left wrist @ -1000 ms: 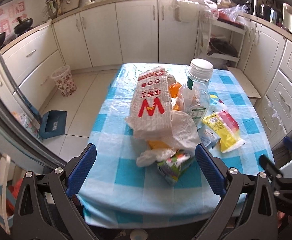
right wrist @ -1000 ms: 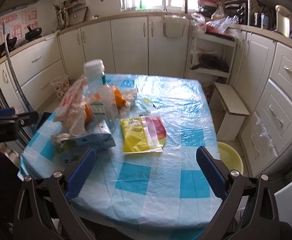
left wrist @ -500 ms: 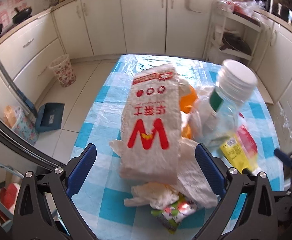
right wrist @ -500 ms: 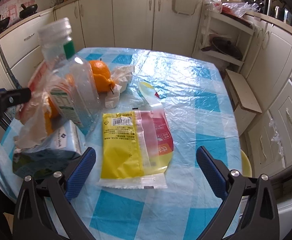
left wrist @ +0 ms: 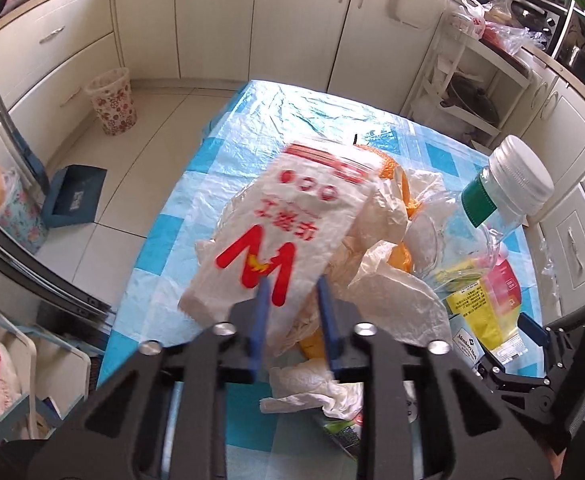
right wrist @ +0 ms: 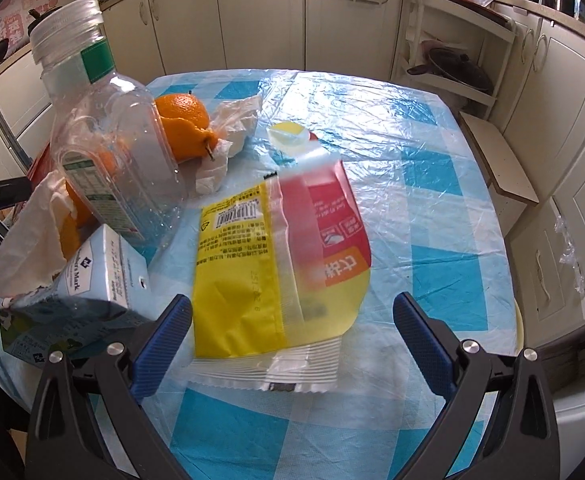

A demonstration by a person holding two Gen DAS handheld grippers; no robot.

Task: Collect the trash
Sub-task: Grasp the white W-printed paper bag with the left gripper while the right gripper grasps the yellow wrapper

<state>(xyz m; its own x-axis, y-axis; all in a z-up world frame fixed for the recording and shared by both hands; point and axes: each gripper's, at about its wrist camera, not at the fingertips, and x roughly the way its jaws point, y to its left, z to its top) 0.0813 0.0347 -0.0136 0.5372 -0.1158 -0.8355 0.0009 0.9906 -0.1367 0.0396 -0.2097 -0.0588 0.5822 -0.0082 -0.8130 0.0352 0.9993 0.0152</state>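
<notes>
A pile of trash lies on the blue-checked table point(left wrist: 252, 128). My left gripper point(left wrist: 292, 300) is shut on the near end of a white paper bag with a red M point(left wrist: 280, 232). Beside the bag are crumpled white plastic point(left wrist: 392, 292), orange peel point(right wrist: 184, 120) and a clear plastic bottle with a white cap point(left wrist: 504, 196), which also shows in the right wrist view point(right wrist: 112, 136). My right gripper point(right wrist: 292, 320) is open just above a yellow and red snack wrapper point(right wrist: 272, 248), its jaws on either side of the wrapper's near end. A light blue carton point(right wrist: 92, 280) lies left of it.
A flowered waste basket point(left wrist: 112, 100) stands on the floor left of the table, with a blue dustpan point(left wrist: 74, 196) nearer. Cabinets ring the room. A yellow basin point(right wrist: 518, 320) sits on the floor at the table's right edge. A white shelf rack point(right wrist: 452, 64) stands beyond the table.
My left gripper has moved forward and closed on the white paper bag. My right gripper has moved down and forward over the snack wrapper, staying open.
</notes>
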